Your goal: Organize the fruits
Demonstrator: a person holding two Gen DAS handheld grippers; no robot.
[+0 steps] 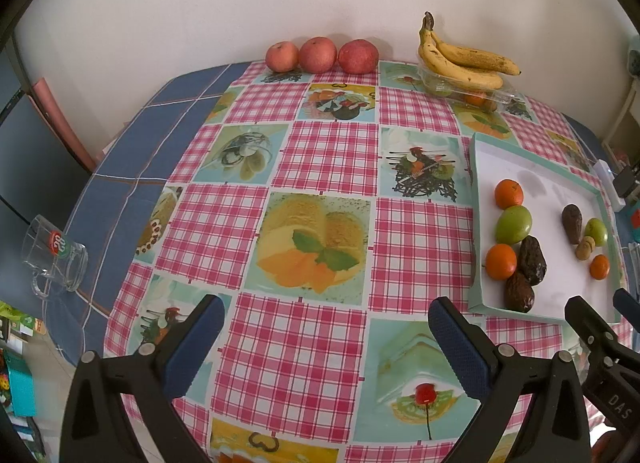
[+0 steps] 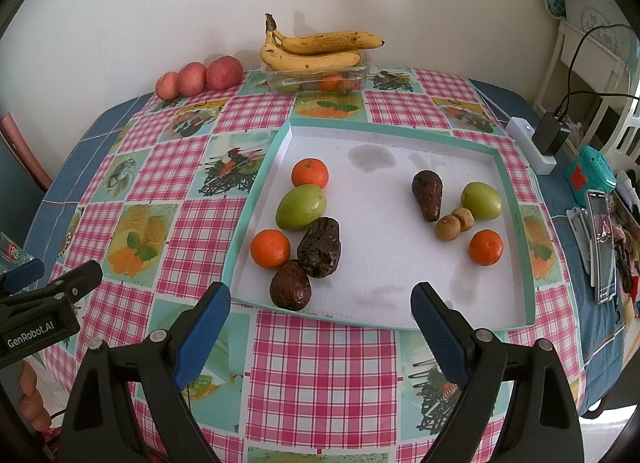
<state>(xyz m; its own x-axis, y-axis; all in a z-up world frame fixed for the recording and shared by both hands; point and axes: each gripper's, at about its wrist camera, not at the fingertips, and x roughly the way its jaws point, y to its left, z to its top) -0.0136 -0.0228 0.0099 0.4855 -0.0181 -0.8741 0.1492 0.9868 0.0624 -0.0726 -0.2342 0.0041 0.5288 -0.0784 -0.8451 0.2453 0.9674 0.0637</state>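
Note:
A white tray with a teal rim [image 2: 516, 231] [image 1: 476, 167] lies on the checked tablecloth. It holds three tangerines [image 2: 270, 248], two green fruits [image 2: 301, 207], three dark wrinkled avocados [image 2: 320, 247] and two small brown fruits [image 2: 454, 224]. Three red apples [image 1: 320, 55] [image 2: 200, 77] line the far edge by the wall. Bananas [image 2: 316, 51] [image 1: 460, 59] rest on a clear plastic box [image 2: 352, 75] with more fruit inside. My right gripper [image 2: 320, 299] hovers open at the tray's near edge, empty. My left gripper [image 1: 326, 311] is open over the cloth, left of the tray, empty.
A glass mug [image 1: 56, 259] lies tipped on the blue cloth at the left table edge. Right of the tray sit a white power strip with a black plug [image 2: 540, 139], a phone [image 2: 602, 243] and a teal gadget [image 2: 590, 173]. A white wall backs the table.

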